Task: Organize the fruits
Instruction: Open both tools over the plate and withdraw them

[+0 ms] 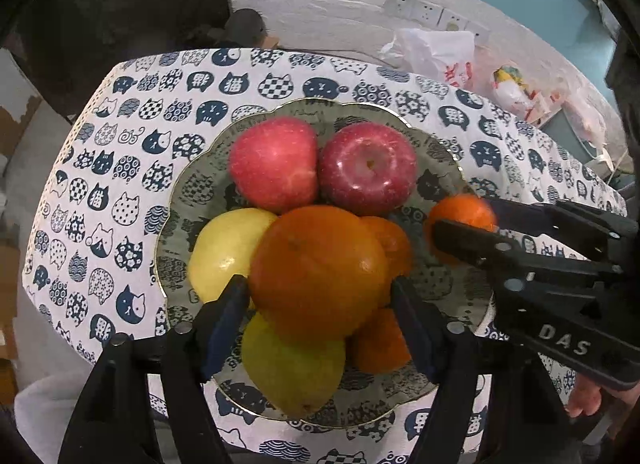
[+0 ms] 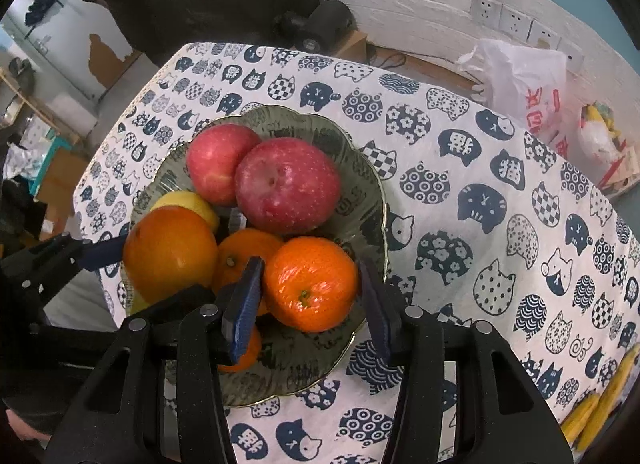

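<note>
Orange (image 1: pixel 318 270) between left tongs (image 1: pixel 320 304), tangerine (image 2: pixel 310 288) between right tongs (image 2: pixel 312 300).

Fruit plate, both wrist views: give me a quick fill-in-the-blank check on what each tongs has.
1. The left tongs straddle the big ____, above the plate.
2. The right tongs straddle a small ____.
3. Two red ____ sit at the plate's far side.
4. The cloth under the plate is printed with ____ faces.

Missing: orange; mandarin; apples; cat
</note>
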The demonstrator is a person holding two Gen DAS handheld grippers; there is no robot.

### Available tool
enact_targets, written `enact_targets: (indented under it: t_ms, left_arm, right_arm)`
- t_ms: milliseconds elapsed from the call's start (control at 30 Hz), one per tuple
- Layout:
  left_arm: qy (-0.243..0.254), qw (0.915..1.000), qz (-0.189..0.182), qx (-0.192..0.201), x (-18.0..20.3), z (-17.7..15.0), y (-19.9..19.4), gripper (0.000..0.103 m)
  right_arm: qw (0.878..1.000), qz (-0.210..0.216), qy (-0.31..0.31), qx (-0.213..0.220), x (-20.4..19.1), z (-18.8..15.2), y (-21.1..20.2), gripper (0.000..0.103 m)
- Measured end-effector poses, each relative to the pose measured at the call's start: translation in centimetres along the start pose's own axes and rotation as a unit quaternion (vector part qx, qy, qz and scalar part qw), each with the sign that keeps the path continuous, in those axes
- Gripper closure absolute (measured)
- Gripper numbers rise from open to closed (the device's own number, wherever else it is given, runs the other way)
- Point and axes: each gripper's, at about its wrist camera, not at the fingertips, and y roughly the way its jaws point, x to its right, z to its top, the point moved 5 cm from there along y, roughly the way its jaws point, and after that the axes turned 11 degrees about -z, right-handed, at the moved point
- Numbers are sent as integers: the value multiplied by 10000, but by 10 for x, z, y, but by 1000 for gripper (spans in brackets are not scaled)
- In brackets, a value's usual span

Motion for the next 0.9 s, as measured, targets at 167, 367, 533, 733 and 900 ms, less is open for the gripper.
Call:
enact_targets:
  t_ms: [167, 367, 533, 733, 900]
  left_arm:
    - [-54, 10000, -55, 19, 1, 0, -1, 26]
    - [-51, 10000, 7, 60, 4, 2, -5, 25]
    - [-64, 9998, -61, 205, 10, 5, -15, 22]
    - [172, 9992, -157, 332, 31, 8, -26, 20]
    - [417, 9983, -255, 320, 53, 7, -29, 20]
  right_arm:
    - [9999, 67, 9, 74, -1, 2, -6, 54]
    - [9998, -105, -24, 153, 3, 2, -17, 46]
    - [9993, -244, 19, 273, 13, 1, -32, 43]
    - [9980, -448, 85, 431, 30, -3, -52, 41]
    - [9968, -568, 155, 547, 44, -9, -70, 41]
